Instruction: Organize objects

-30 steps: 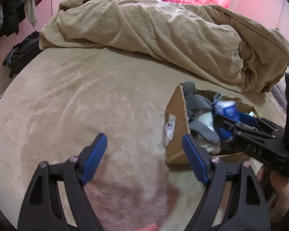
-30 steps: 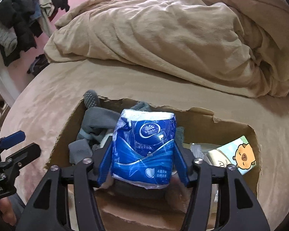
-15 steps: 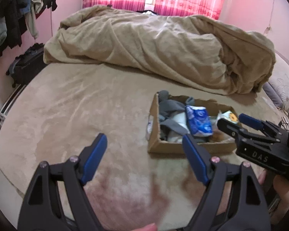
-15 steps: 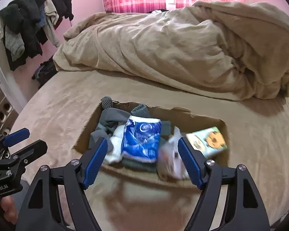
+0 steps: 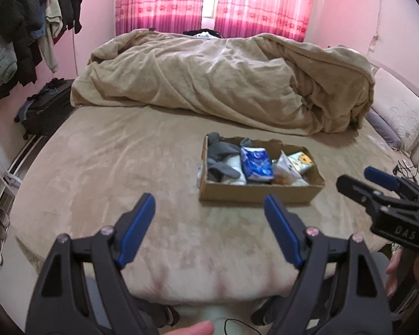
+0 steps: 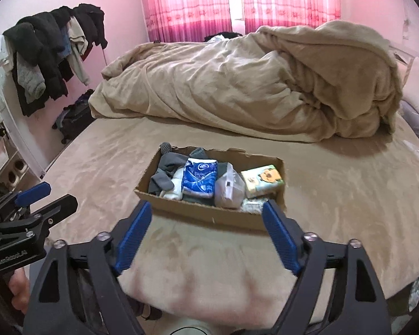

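A shallow cardboard box (image 5: 254,194) (image 6: 198,212) sits on the bed. It holds grey socks (image 6: 164,174), a blue tissue pack (image 6: 199,177) (image 5: 256,163), a clear plastic bag (image 6: 229,187) and a pale pack with a bear picture (image 6: 262,180). My left gripper (image 5: 209,215) is open and empty, held back near the bed's front edge, left of the box. My right gripper (image 6: 206,219) is open and empty, just in front of the box. It also shows at the right of the left wrist view (image 5: 377,189).
A rumpled tan duvet (image 5: 223,81) covers the far half of the bed. A rack of dark clothes (image 6: 47,53) and a dark suitcase (image 5: 42,109) stand at the left. A pillow (image 5: 399,117) lies at the right. Pink curtains (image 5: 209,2) hang behind.
My right gripper let go of the blue tissue pack in the box, opened and drew back. My left gripper also pulled back and up, away from the box.
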